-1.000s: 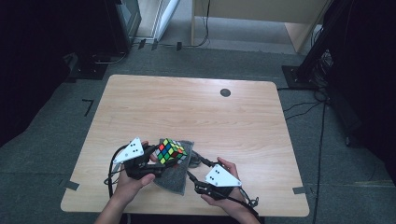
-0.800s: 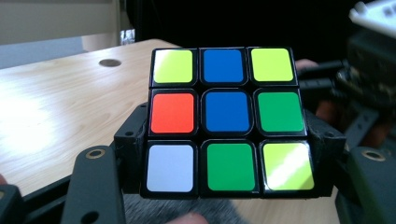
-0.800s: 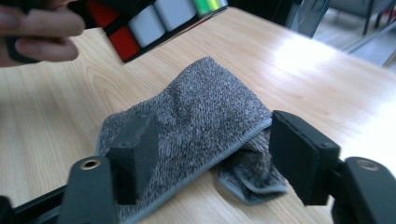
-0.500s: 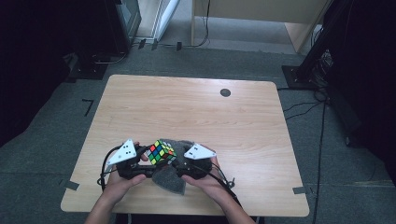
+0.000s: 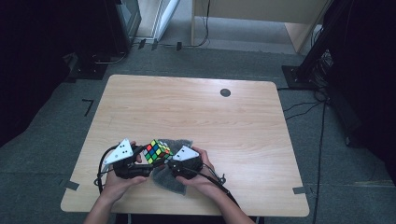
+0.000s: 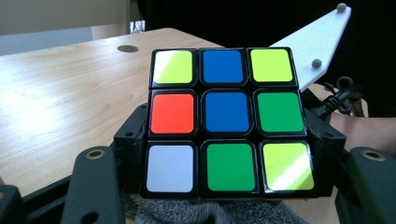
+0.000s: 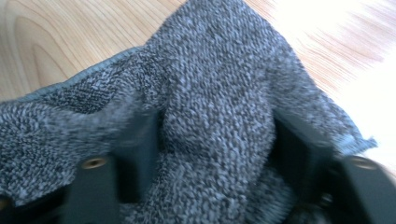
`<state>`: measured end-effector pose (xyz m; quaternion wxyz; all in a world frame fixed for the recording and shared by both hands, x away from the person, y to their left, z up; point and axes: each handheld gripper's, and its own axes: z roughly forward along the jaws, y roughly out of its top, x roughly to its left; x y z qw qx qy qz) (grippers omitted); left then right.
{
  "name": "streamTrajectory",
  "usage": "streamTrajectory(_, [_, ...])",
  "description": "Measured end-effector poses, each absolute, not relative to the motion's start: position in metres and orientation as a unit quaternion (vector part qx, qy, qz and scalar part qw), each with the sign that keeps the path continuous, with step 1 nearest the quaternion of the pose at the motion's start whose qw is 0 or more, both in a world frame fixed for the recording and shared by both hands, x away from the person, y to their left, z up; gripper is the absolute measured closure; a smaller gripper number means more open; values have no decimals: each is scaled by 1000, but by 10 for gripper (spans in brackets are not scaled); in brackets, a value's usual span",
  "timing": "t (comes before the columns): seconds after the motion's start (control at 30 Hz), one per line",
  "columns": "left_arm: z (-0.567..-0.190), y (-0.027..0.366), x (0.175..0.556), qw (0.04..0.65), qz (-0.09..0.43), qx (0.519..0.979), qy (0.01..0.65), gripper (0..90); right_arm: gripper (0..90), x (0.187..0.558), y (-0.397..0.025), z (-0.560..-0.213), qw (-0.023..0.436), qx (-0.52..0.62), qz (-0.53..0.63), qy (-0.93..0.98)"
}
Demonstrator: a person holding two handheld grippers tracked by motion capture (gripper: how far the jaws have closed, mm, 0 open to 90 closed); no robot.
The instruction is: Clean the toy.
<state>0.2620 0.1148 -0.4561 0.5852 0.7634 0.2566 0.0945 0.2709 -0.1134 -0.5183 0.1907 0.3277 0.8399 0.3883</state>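
While the left gripper [image 6: 224, 186] clamps a puzzle cube [image 6: 226, 121] between its jaws, just above a grey cloth [image 5: 170, 175] near the table's [image 5: 196, 112] front edge, the right gripper [image 7: 219, 154] appears, through blur, to pinch a fold of that cloth.
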Motion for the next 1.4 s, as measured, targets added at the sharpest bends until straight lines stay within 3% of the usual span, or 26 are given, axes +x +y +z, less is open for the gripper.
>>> streamTrajectory(0.03, [-456,115,262,586,95,763,256,342,527,271,-115,-518,196,327,386,840])
streamTrajectory(0.07, [-456,115,262,586,95,763,256,342,527,271,-115,-518,196,327,386,840])
streamTrajectory(0.1, [-456,115,262,586,95,763,254,342,655,270,-121,-518,207,333,381,837])
streamTrajectory(0.27, [-455,111,261,576,94,775,244,343,749,266,-142,-509,207,347,373,835])
streamTrajectory(0.57, [-454,77,257,551,103,806,190,343,752,237,-203,-452,206,339,504,768])
streamTrajectory(0.77, [-452,56,256,560,113,804,163,343,751,219,-213,-428,194,318,566,736])
streamTrajectory(0.97, [-456,53,250,552,109,813,148,344,755,217,-205,-433,160,319,581,731])
streamTrajectory(1.27, [-456,67,256,589,88,786,164,344,754,228,-202,-460,144,361,540,747])
streamTrajectory(1.4, [-461,65,256,575,92,795,169,344,754,221,-197,-448,173,348,548,740])
